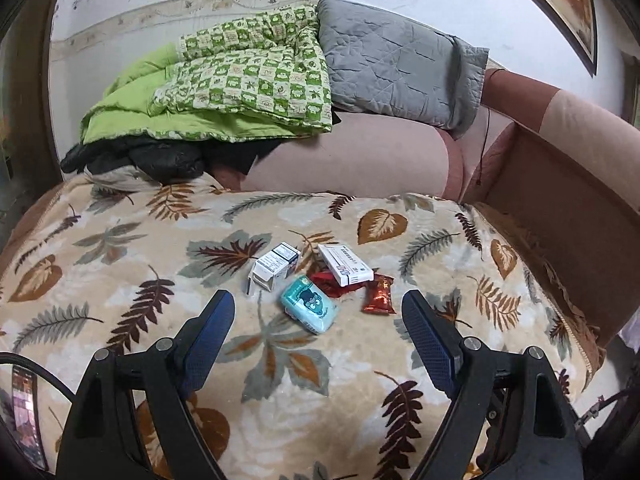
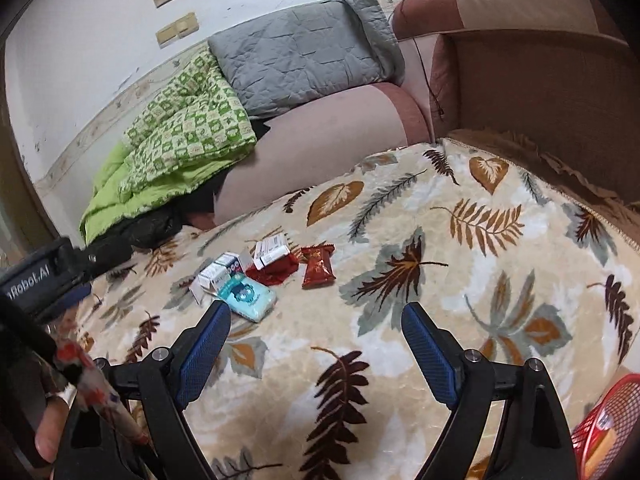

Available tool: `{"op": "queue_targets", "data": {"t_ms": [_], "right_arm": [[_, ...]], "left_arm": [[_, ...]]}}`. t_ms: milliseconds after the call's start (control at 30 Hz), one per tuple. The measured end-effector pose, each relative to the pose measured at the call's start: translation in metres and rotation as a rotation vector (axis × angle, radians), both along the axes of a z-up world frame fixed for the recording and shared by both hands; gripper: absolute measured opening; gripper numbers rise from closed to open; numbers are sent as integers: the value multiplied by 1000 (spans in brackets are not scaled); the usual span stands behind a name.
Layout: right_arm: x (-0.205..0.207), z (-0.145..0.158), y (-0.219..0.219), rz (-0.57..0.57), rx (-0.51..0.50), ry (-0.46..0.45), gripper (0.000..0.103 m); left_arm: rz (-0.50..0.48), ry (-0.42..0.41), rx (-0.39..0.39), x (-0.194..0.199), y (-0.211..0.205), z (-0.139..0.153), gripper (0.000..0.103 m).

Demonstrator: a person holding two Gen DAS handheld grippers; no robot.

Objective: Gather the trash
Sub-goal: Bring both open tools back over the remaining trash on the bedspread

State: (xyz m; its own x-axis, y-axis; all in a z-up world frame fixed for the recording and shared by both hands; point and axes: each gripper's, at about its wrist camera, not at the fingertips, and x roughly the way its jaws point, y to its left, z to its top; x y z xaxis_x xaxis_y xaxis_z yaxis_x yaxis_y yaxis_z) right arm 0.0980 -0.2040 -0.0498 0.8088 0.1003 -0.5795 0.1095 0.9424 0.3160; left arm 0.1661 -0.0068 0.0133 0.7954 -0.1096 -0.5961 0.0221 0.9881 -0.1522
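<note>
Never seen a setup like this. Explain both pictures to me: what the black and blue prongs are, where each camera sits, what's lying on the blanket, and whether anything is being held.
No robot here: a person carries a two-finger gripper in each hand, with a wide-angle camera on each looking along its fingers. One picture is from the left gripper, the other from the right gripper. The black prongs with blue pads are those fingers. Both are open and hold nothing.

On the leaf-patterned blanket lies a small pile of trash: a teal tissue pack, two white cartons, a crumpled red wrapper and a brown-red snack packet.

In the right view, a red mesh basket shows at the lower right edge.
</note>
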Motion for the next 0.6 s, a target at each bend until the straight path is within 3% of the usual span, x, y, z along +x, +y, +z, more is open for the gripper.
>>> {"op": "queue_targets", "data": {"t_ms": [233, 600], "right_arm": [[-11, -3, 3, -7, 18, -8, 91], [-22, -4, 1, 30, 36, -52, 91]], "left_arm": [[-21, 53, -35, 16, 15, -9, 85], [86, 129, -122, 42, 53, -26, 85]]}}
